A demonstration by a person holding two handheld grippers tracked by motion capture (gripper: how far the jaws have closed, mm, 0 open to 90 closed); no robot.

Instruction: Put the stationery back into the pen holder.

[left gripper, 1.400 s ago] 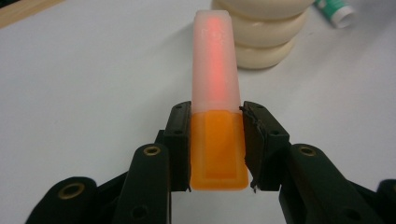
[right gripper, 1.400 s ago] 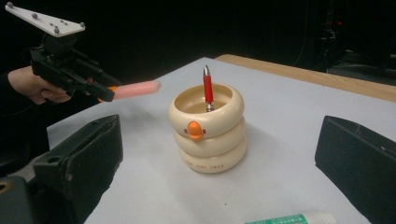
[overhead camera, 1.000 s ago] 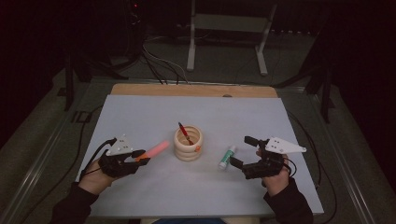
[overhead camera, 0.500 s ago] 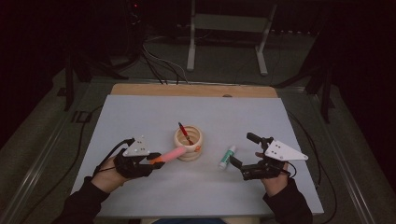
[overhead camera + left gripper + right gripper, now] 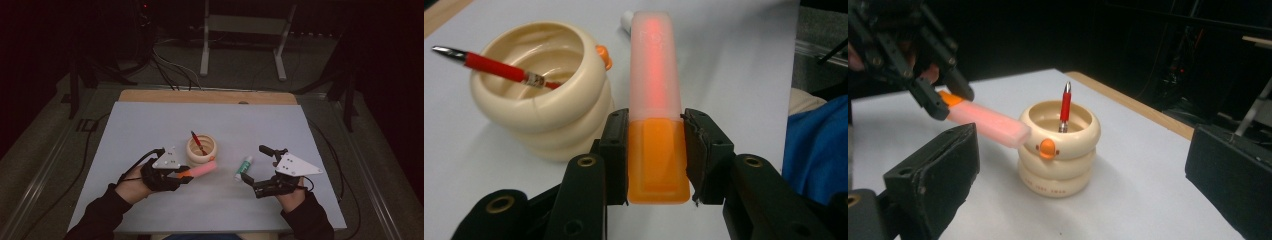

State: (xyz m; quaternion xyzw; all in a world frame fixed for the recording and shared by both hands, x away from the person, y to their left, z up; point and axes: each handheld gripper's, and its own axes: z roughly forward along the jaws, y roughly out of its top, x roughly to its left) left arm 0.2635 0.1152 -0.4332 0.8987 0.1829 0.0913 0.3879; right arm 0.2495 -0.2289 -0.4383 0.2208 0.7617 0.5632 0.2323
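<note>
My left gripper (image 5: 181,175) is shut on the orange end of a pink highlighter (image 5: 201,170). In the left gripper view its pads (image 5: 616,150) clamp the orange body and the pink cap (image 5: 655,65) points ahead. The cap's tip reaches the side of a cream ringed cup (image 5: 201,152), which holds a red pen (image 5: 198,142). A green and white tube (image 5: 244,168) lies on the table right of the cup. My right gripper (image 5: 254,164) stands open beside that tube. In the right gripper view the cup (image 5: 1058,165), the pen (image 5: 1065,107), the highlighter (image 5: 990,124) and the left gripper (image 5: 940,102) show ahead.
A pale grey mat (image 5: 150,120) covers the table, with a wooden strip (image 5: 210,96) along its far edge. Beyond it stand a metal frame's legs (image 5: 205,55) and cables (image 5: 170,70) on the dark floor. A blue cloth (image 5: 819,150) shows at the table's near edge.
My left gripper has carried the highlighter to the right, from the left part of the mat up to the cup's side. The right gripper has hardly moved.
</note>
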